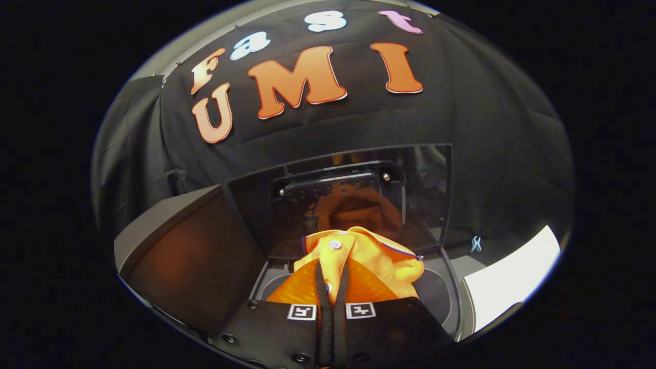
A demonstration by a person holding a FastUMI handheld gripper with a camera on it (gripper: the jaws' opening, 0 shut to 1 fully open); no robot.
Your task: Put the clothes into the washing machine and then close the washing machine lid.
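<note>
An orange garment (369, 259) with a white button and a dark-trimmed collar hangs bunched from my gripper (333, 269), whose two fingers are pressed together on its cloth. It hangs over the open top of the washing machine (441, 294). Beyond the fingers the machine's dark glass lid (348, 197) stands raised, its black handle bar across the top, and it mirrors the orange cloth.
A dark slanted panel (195, 261) of the machine rises to the left of the fingers. A white surface (512, 282) lies to the right of the machine. A small pale clip (476, 244) hangs on the black cloth wall behind.
</note>
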